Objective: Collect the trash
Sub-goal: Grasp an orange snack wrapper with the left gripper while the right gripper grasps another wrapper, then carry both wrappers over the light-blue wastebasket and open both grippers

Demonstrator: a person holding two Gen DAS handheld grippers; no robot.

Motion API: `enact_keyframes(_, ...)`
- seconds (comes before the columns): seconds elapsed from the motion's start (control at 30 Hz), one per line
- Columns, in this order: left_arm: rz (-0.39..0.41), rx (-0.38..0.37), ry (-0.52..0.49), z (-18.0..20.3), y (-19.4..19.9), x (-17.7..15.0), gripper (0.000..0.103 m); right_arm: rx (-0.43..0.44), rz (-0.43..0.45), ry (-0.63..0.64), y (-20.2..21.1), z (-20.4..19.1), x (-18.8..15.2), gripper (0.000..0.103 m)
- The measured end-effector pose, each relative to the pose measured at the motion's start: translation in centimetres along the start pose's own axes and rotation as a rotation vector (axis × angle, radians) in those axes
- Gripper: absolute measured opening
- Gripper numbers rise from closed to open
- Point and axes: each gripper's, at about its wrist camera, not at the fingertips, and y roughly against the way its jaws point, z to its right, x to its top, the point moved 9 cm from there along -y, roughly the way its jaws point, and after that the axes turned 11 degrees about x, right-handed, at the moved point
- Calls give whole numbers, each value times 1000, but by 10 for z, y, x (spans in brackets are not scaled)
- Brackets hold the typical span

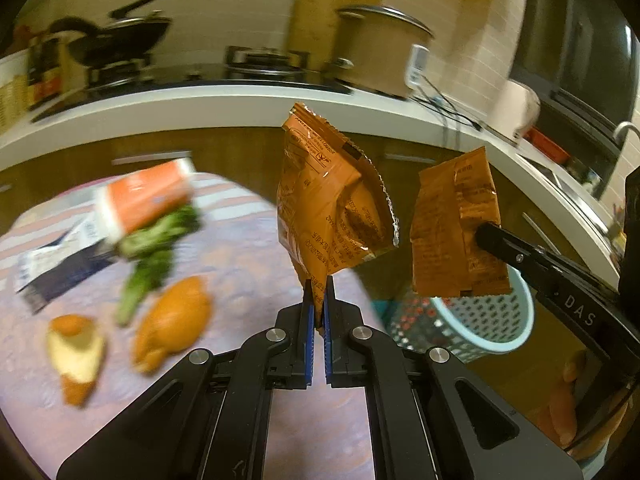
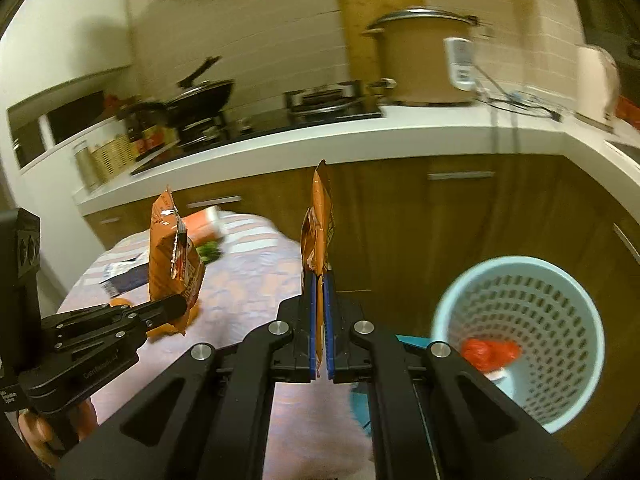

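Orange wrappers [image 1: 332,204] in both grippers [image 1: 319,300]

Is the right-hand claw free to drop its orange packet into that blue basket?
Probably yes: the right gripper holds its orange wrapper up, and the open basket stands just beside it, nothing between.

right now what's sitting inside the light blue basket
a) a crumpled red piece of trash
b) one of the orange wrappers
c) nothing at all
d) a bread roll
a: the right wrist view looks down into the light blue basket, where a crumpled red piece of trash lies at the bottom, while both orange wrappers are clamped in the grippers, outside it.
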Motion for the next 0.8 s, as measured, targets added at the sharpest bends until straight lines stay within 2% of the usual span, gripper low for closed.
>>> enact_keyframes(0.23,-10,-71,-108,73,-30,4,2,-99,22,-102,21,77,-7,2)
enact_keyframes(0.43,-54,-135,-181,129,-55,1,2,-193,27,-183,34,134,-19,2)
enact_keyframes(0.6,-104,-184,-231,172,-75,-9,2,-280,-10,-267,42,188,-41,2)
enact_keyframes(0.8,-182,-230,-288,209,-102,-30,2,-327,-71,-319,46,223,-65,2)
